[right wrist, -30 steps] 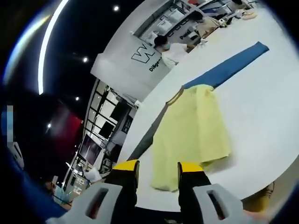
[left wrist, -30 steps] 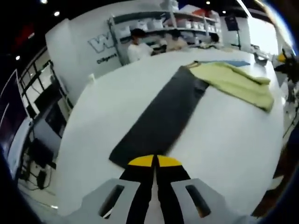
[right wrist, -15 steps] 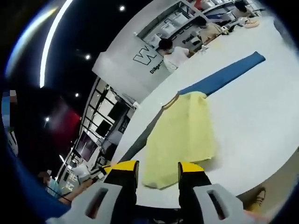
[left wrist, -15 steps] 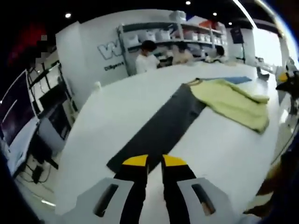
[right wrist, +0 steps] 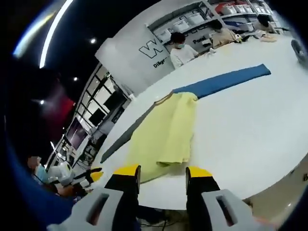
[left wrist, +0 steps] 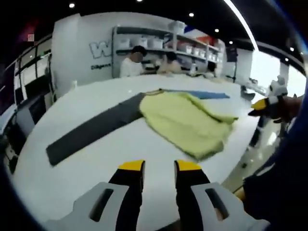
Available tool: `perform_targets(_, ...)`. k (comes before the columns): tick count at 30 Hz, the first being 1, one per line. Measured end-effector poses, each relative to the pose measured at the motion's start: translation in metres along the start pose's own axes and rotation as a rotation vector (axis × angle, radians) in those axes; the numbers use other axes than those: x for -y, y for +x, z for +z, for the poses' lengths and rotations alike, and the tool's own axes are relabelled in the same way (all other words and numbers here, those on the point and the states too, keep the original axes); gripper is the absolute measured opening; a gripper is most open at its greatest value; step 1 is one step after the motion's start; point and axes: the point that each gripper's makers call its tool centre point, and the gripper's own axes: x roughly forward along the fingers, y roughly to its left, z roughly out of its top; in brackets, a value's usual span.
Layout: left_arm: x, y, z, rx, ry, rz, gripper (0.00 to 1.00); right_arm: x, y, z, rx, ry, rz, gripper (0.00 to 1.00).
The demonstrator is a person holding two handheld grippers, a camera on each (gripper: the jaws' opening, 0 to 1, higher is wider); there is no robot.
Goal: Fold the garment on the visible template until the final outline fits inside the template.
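Left gripper view: left gripper [left wrist: 159, 167] at bottom centre, yellow-tipped jaws apart w/ nothing between them, hovering over bare white table [left wrist: 96, 173]. Yellow garment [left wrist: 185, 120] lies crumpled on the table ahead, partly folded over itself, its near edge twd the table's front rim. Beneath it runs a long strip template: a dark grey section [left wrist: 94, 130] extends out to the left of the garment, a blue section [left wrist: 202, 94] pokes out behind it on the far side. The garment overlaps the join of the two. At right edge, the right gripper [left wrist: 263, 105] enters, yellow tip visible, held in a hand beside a blue sleeve [left wrist: 281, 183]; state of its jaws cannot be told from here.

Right gripper view: right gripper [right wrist: 162, 172] at bottom, jaws spread, empty, just off the table's near rim. Garment [right wrist: 166, 137] lies ahead, touching the table, collar end at the strip. Blue section [right wrist: 221, 81] stretches away to upper right; grey section [right wrist: 126, 135] runs to lower left. Left gripper [right wrist: 89, 175] shows at lower left, well apart from the cloth.

Background: people [right wrist: 180, 50] at the table's far side, shelving [left wrist: 163, 41] behind, white wall w/ lettering [right wrist: 151, 50].
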Motion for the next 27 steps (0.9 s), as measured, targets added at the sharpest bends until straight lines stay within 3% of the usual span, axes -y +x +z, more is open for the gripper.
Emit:
perform_targets(5,0.018,-0.004,0.002,0.011,-0.033,-0.006,0.24,0.008,0.017,-0.002,-0.053,0.126,-0.016,0.29)
perform_targets(8,0.018,-0.008,0.003,0.025,-0.033,-0.001,0.24,0.015,0.023,-0.006,-0.092,0.166,-0.029,0.29)
perform_targets(10,0.013,-0.011,0.004,0.031,-0.035,0.016,0.23,0.019,0.028,-0.009,-0.115,0.241,-0.039,0.29)
perform_targets(13,0.007,-0.013,0.000,0.025,-0.045,0.039,0.23,0.016,0.037,-0.005,-0.096,0.326,-0.043,0.27)
perform_targets(19,0.007,-0.015,-0.005,0.015,-0.040,0.046,0.23,0.018,0.049,-0.002,-0.109,0.364,-0.053,0.14)
perform_targets(21,0.009,-0.015,-0.006,0.012,-0.037,0.044,0.23,0.020,0.049,-0.001,-0.111,0.378,-0.062,0.01)
perform_targets(27,0.015,-0.011,-0.006,0.010,-0.027,0.033,0.23,0.018,0.037,0.009,-0.095,0.420,-0.053,0.00)
